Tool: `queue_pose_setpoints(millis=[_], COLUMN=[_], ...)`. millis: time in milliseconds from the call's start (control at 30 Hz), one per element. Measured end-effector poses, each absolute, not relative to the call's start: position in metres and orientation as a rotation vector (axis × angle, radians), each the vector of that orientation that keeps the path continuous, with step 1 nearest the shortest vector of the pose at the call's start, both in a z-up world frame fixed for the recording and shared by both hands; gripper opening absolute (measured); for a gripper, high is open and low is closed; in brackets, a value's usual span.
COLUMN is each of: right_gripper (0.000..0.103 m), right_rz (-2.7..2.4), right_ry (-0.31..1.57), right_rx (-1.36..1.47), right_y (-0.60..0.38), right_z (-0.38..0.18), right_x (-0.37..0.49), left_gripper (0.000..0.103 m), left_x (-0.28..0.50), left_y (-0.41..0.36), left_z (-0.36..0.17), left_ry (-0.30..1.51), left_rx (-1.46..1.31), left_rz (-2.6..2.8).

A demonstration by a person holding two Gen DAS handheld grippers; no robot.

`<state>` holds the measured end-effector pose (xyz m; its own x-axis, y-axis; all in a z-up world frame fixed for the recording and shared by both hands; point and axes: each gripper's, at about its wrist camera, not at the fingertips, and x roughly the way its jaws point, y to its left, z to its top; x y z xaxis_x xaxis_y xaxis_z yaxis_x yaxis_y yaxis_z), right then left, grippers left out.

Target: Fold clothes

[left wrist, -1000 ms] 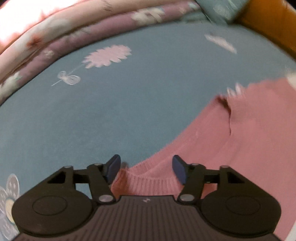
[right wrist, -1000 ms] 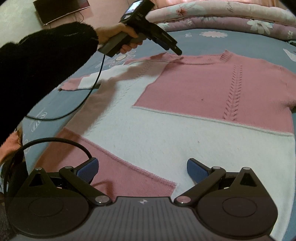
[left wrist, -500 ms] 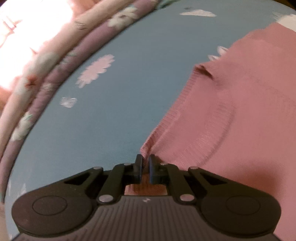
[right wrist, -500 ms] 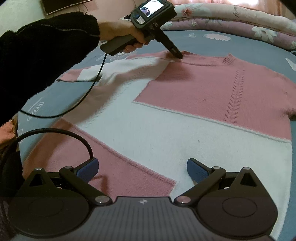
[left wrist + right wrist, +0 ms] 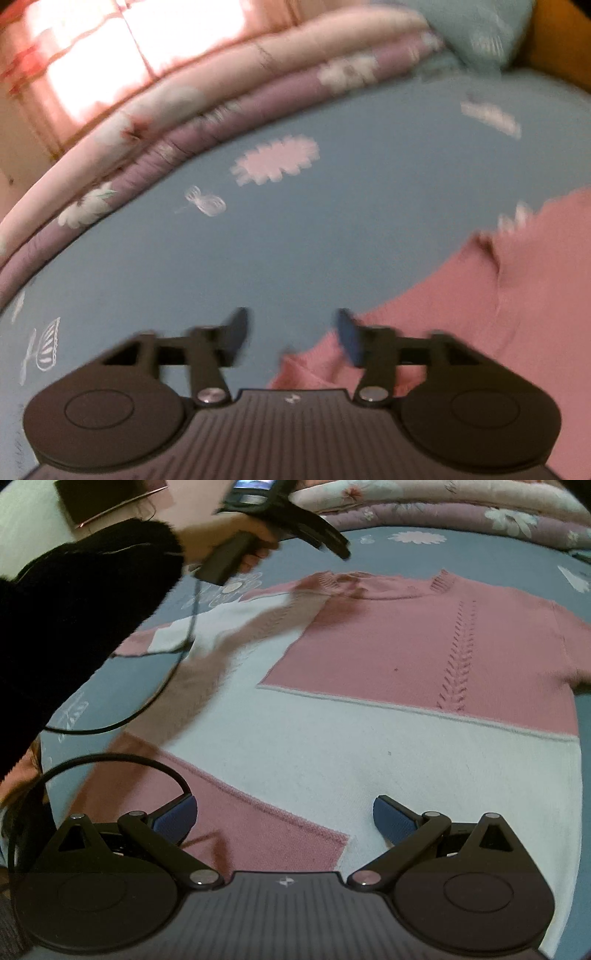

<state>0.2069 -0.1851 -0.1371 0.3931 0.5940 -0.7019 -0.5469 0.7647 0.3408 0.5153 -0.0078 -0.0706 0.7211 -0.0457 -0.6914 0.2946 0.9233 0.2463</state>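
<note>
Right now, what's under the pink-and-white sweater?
The sweater lies flat on the blue floral bedsheet, which shows all around its collar and left sleeve. Whatever sits beneath the sweater's body is covered; nothing bulges through.

Your left view is smearing with motion blur, a window (image 5: 92,62) glaring beyond the jaws; your right view is staying sharper, dimming and bending at its edges.

The left gripper (image 5: 291,336) points steeply downward, its jaws just reopened and standing apart with nothing pinched between the pads. In the right wrist view the person's left hand (image 5: 236,542) grips its handle, a black fuzzy sleeve (image 5: 85,627) reaching in from the left. The right gripper (image 5: 284,816) tilts down too, its blue pads (image 5: 391,818) spread wide and empty.
</note>
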Motion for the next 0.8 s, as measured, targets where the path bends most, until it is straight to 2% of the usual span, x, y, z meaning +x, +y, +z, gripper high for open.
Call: queue_pose_setpoints(millis=[100, 167, 267, 467, 533, 567, 600, 667, 800], right_gripper=[0.103, 0.103, 0.103, 0.103, 0.103, 0.103, 0.103, 0.103, 0.103], right_rz=[0.720, 0.719, 0.722, 0.731, 0.730, 0.729, 0.728, 0.728, 0.724], right_ry=[0.915, 0.911, 0.909, 0.914, 0.914, 0.913, 0.911, 0.907, 0.906], right_rx=[0.058, 0.044, 0.033, 0.055, 0.055, 0.050, 0.043, 0.022, 0.012], right_y=[-0.184, -0.182, -0.181, -0.187, -0.187, -0.186, -0.184, -0.182, -0.182], right_z=[-0.138, -0.138, -0.138, -0.138, -0.138, -0.138, -0.138, -0.138, -0.137], right_x=[0.207, 0.206, 0.205, 0.208, 0.208, 0.208, 0.208, 0.207, 0.206], left_gripper=[0.060, 0.063, 0.055, 0.055, 0.042, 0.028, 0.020, 0.015, 0.014], left_x=[0.517, 0.522, 0.537, 0.547, 0.543, 0.539, 0.535, 0.528, 0.534], left_y=[-0.001, -0.001, 0.009, 0.042, 0.046, 0.045, 0.042, 0.031, 0.033], left_z=[-0.071, -0.083, -0.097, -0.106, -0.107, -0.107, -0.108, -0.108, -0.108], left_ry=[0.808, 0.844, 0.823, 0.917, 0.940, 0.940, 0.937, 0.910, 0.889], left_rx=[0.252, 0.209, 0.174, 0.039, 0.017, 0.017, 0.042, 0.132, 0.091], left_rz=[-0.274, -0.299, -0.149, -0.176, -0.201, -0.213, -0.216, -0.196, -0.114])
